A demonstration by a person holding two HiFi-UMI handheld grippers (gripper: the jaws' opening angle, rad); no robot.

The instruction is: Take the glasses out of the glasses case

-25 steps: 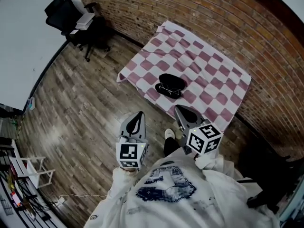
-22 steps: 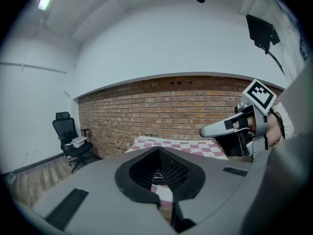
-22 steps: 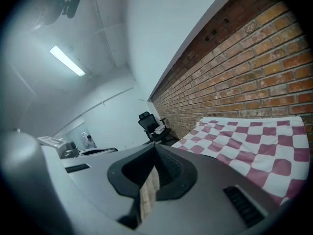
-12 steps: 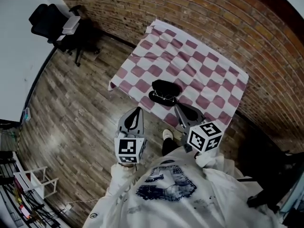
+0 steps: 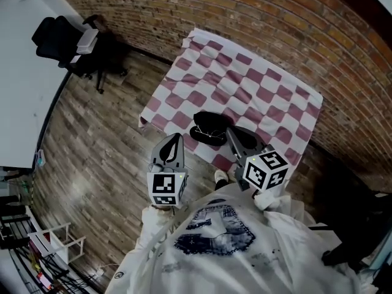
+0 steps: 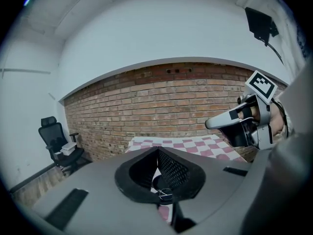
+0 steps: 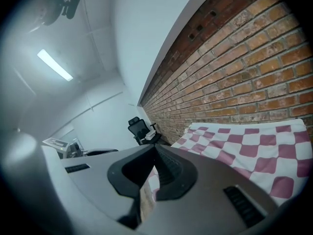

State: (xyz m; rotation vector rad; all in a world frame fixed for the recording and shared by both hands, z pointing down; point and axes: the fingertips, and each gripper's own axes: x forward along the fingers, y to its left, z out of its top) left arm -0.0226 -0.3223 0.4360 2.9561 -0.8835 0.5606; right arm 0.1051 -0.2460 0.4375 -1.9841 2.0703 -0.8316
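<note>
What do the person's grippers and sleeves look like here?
The left gripper and right gripper are grey tapering shells with black textured pads inside. Each carries a white cube with black square markers: the left cube, the right cube. The person wears a white sweatshirt with a dark blue print; its sleeves reach the grippers.

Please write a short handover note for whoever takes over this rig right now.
The left gripper is shut and empty, short of the table's near edge.
The right gripper is shut and empty, close to the case, with no contact visible.
The glasses case lies open near the front edge of the checkered cloth.
The glasses lie inside it.
Done: the case is open.
Left to do: open a gripper, grip the glasses and lift them out.
</note>
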